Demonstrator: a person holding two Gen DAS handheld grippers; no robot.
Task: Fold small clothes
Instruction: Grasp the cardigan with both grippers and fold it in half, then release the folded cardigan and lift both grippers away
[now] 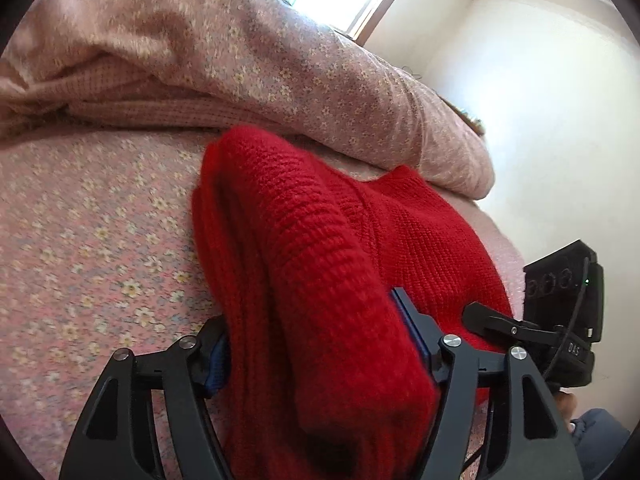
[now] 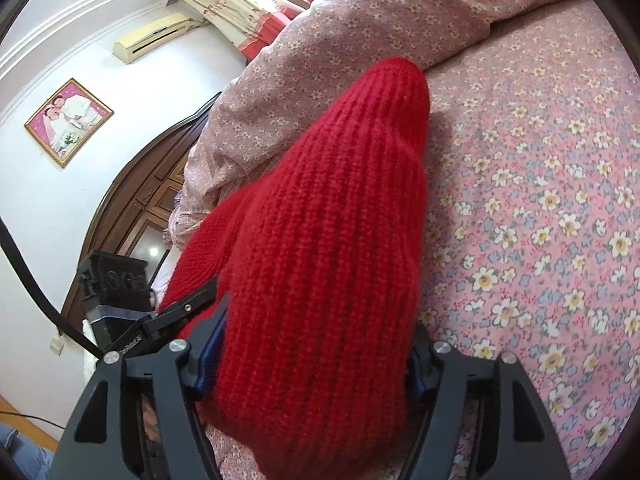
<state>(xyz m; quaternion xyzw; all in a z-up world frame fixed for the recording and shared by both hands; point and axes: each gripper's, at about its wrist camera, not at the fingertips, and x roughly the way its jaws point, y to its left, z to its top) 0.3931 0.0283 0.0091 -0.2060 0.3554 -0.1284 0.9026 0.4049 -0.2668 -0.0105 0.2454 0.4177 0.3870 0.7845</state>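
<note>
A red knit sweater (image 1: 420,232) lies on the flowered bed sheet (image 1: 92,240). A thick ribbed roll of it runs forward through my left gripper (image 1: 312,320). The jaws stand wide. The knit fills the gap and brushes the blue pads (image 1: 218,364) without any pinched waist. In the right wrist view another ribbed part of the sweater (image 2: 340,180) fills my right gripper (image 2: 320,320) the same way, loose between wide jaws. The two grippers sit side by side: the right gripper (image 1: 480,316) shows at the left view's right edge, and the left gripper (image 2: 192,300) at the right view's left.
A bunched pink flowered duvet (image 1: 280,64) lies just beyond the sweater, and its far end touches that duvet (image 2: 360,20). A dark wooden headboard (image 2: 152,184) and a white wall stand behind. The sheet (image 2: 540,200) stretches out to the right.
</note>
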